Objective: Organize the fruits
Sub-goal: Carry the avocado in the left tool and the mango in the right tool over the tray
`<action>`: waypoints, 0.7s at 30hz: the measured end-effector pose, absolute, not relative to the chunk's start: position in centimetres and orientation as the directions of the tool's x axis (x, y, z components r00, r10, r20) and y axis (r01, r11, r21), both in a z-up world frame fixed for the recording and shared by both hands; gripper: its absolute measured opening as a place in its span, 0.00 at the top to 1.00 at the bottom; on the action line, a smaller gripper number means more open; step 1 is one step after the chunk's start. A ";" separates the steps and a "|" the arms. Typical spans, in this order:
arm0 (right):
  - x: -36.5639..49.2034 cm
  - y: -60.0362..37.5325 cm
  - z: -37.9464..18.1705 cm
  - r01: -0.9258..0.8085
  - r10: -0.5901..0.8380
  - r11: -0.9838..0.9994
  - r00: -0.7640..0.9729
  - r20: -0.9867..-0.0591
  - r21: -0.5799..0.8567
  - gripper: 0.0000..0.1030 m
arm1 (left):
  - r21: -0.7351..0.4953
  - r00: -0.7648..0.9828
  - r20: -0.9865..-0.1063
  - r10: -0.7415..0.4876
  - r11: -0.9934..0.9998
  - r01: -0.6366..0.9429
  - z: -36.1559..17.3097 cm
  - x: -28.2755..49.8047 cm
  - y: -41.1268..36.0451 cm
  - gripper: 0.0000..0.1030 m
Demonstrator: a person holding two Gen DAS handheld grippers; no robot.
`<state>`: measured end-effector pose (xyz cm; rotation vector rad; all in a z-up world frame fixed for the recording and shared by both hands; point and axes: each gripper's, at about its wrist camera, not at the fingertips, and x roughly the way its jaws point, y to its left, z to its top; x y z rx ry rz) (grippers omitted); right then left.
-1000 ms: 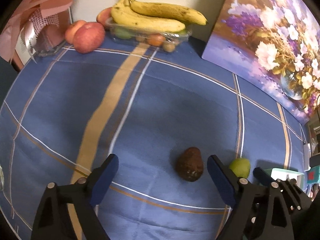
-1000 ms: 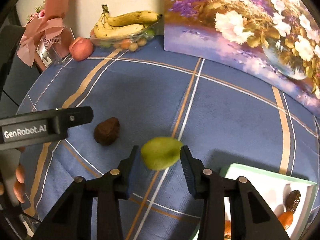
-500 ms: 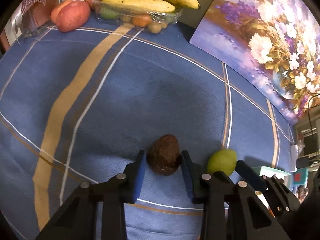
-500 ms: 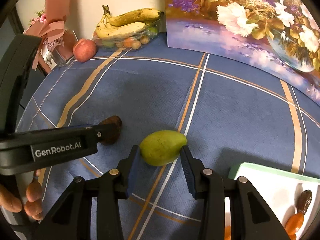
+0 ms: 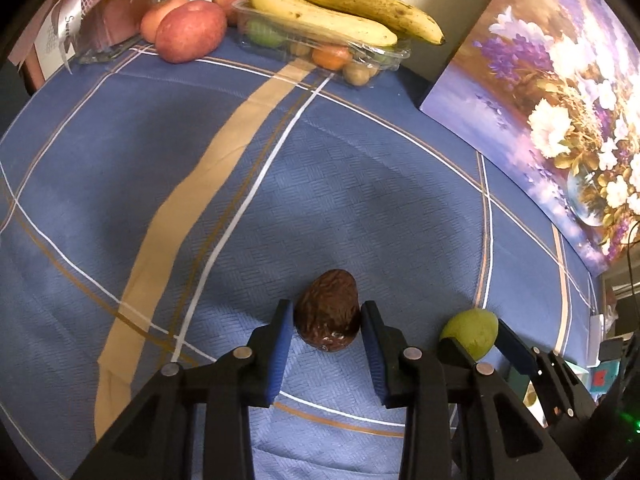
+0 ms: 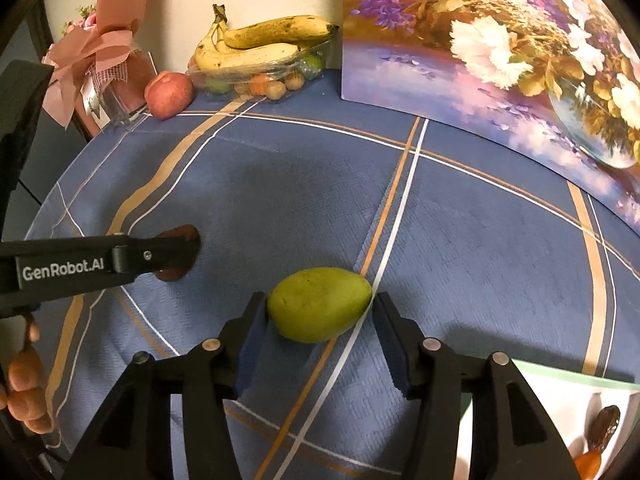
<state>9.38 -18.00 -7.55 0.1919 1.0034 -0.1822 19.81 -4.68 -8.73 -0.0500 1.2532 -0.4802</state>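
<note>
A dark brown avocado [image 5: 326, 316] lies on the blue checked tablecloth [image 5: 320, 200]. My left gripper [image 5: 326, 322] is shut on it, a blue pad pressing each side. In the right wrist view a left gripper finger [image 6: 160, 256] hides most of the avocado [image 6: 174, 274]. A green mango [image 6: 318, 304] rests on the cloth between the jaws of my right gripper [image 6: 320, 316]. Those jaws are opening: the left pad still meets the mango's end and the right pad stands just off it. The left wrist view shows the mango [image 5: 470, 332] just right of the avocado.
At the back wall, bananas [image 5: 328, 4] lie on a clear plastic box of small fruit [image 5: 332, 54], with red apples [image 5: 190, 30] and a pink gift box [image 6: 108, 64] to its left. A flower painting [image 6: 500, 48] leans at right. A white tray [image 6: 560, 408] holds dried fruit.
My left gripper's jaws closed from wide open onto the avocado. The right gripper set the mango down on the cloth and its jaws have widened.
</note>
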 end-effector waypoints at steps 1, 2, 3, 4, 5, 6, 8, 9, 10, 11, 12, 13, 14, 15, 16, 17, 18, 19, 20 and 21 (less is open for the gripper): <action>9.6 -18.0 -7.6 0.236 -0.066 0.969 0.525 -0.848 0.071 0.46 | -0.290 0.228 -0.900 -0.372 0.901 0.323 -8.6 19.8 -4.8 0.64; 9.7 -17.9 -7.7 0.234 -0.067 0.970 0.526 -0.848 0.068 0.46 | -0.287 0.229 -0.900 -0.370 0.901 0.325 -8.6 19.8 -4.9 0.64; 9.8 -17.9 -7.7 0.231 -0.069 0.971 0.527 -0.847 0.065 0.46 | -0.285 0.230 -0.901 -0.368 0.901 0.327 -8.6 19.8 -5.0 0.64; 10.0 -17.9 -7.8 0.230 -0.069 0.971 0.527 -0.847 0.064 0.46 | -0.284 0.231 -0.901 -0.367 0.901 0.328 -8.5 19.7 -4.9 0.64; 10.1 -17.9 -7.8 0.229 -0.070 0.971 0.528 -0.847 0.063 0.46 | -0.283 0.231 -0.901 -0.367 0.901 0.328 -8.6 19.8 -5.0 0.64; 10.1 -17.9 -7.8 0.231 -0.070 0.971 0.528 -0.846 0.064 0.46 | -0.283 0.231 -0.901 -0.367 0.901 0.328 -8.6 19.8 -5.0 0.64; 10.1 -18.0 -7.8 0.233 -0.069 0.970 0.530 -0.845 0.066 0.46 | -0.281 0.231 -0.902 -0.366 0.901 0.330 -8.6 19.8 -5.0 0.64; 10.1 -18.0 -7.8 0.233 -0.069 0.970 0.531 -0.844 0.068 0.46 | -0.280 0.231 -0.902 -0.365 0.901 0.330 -8.6 19.8 -5.0 0.64; 10.1 -18.0 -7.8 0.234 -0.068 0.970 0.533 -0.844 0.070 0.46 | -0.279 0.231 -0.902 -0.364 0.902 0.330 -8.6 19.8 -5.0 0.64; 10.1 -18.0 -7.8 0.236 -0.067 0.969 0.533 -0.844 0.072 0.46 | -0.279 0.231 -0.902 -0.364 0.902 0.330 -8.6 19.7 -5.0 0.64; 10.1 -18.1 -7.8 0.238 -0.065 0.968 0.533 -0.843 0.075 0.46 | -0.279 0.231 -0.903 -0.364 0.902 0.330 -8.6 19.7 -5.0 0.64; 10.0 -18.1 -7.8 0.237 -0.064 0.968 0.534 -0.843 0.077 0.46 | -0.280 0.230 -0.903 -0.364 0.902 0.329 -8.6 19.8 -5.0 0.64; 10.0 -18.1 -7.8 0.238 -0.062 0.968 0.535 -0.843 0.080 0.46 | -0.279 0.230 -0.903 -0.363 0.903 0.328 -8.6 19.8 -5.1 0.64; 9.9 -18.1 -7.8 0.241 -0.061 0.967 0.534 -0.843 0.083 0.46 | -0.275 0.232 -0.904 -0.359 0.904 0.326 -8.5 19.8 -5.0 0.64; 9.8 -18.1 -7.8 0.245 -0.062 0.966 0.533 -0.844 0.083 0.46 | -0.272 0.234 -0.905 -0.356 0.906 0.325 -8.4 19.8 -5.0 0.64; 9.7 -18.2 -7.7 0.248 -0.064 0.965 0.532 -0.844 0.083 0.46 | -0.270 0.237 -0.905 -0.354 0.907 0.323 -8.3 19.8 -5.0 0.64; 9.6 -18.3 -7.7 0.251 -0.064 0.964 0.530 -0.846 0.084 0.46 | -0.270 0.241 -0.904 -0.353 0.908 0.320 -8.2 19.8 -4.9 0.64; 9.4 -18.4 -7.5 0.252 -0.062 0.964 0.530 -0.846 0.088 0.46 | -0.273 0.245 -0.902 -0.356 0.909 0.316 -7.9 19.7 -4.8 0.64; 9.2 -18.4 -7.4 0.253 -0.060 0.963 0.531 -0.845 0.091 0.46 | -0.276 0.249 -0.899 -0.359 0.909 0.313 -7.7 19.6 -4.7 0.64; 9.1 -18.5 -7.2 0.255 -0.059 0.962 0.532 -0.845 0.093 0.46 | -0.279 0.255 -0.896 -0.363 0.908 0.312 -7.4 19.6 -4.6 0.64</action>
